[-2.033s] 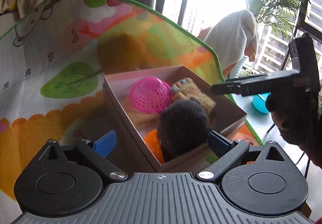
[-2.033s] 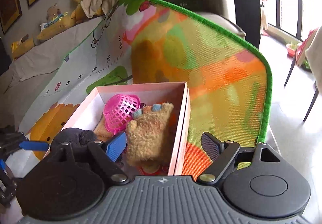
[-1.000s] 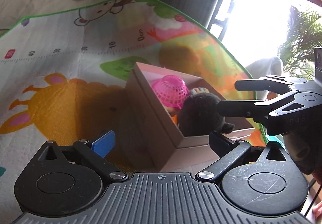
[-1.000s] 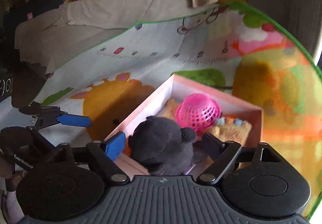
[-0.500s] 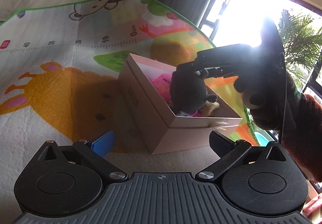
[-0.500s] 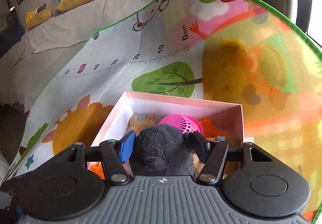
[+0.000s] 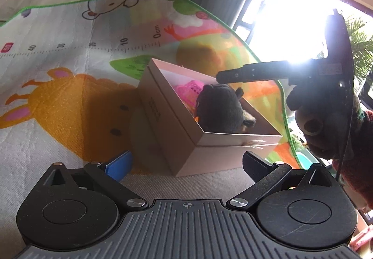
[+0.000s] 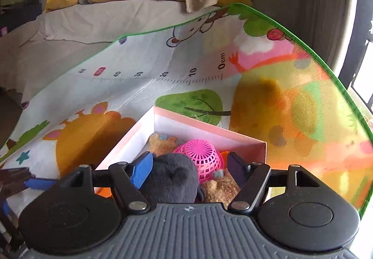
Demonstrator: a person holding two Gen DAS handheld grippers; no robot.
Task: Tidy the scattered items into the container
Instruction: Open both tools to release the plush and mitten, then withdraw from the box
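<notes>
Crowding the rectangular cardboard box (image 8: 186, 125): fuzzy dark plush (image 8: 172, 179); pink lattice basket (image 8: 201, 154)

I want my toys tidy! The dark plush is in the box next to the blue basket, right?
Almost. The basket is pink, not blue, as the right wrist view shows. The dark plush is in the box next to it.

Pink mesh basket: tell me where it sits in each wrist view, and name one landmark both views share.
Left wrist: pink mesh basket right of centre, inside the box, partly hidden behind the dark plush toy.
Right wrist: low centre, basket between the gripper fingers, beside the plush.
Shared landmark: the mat's printed "0cm" ruler mark.
</notes>
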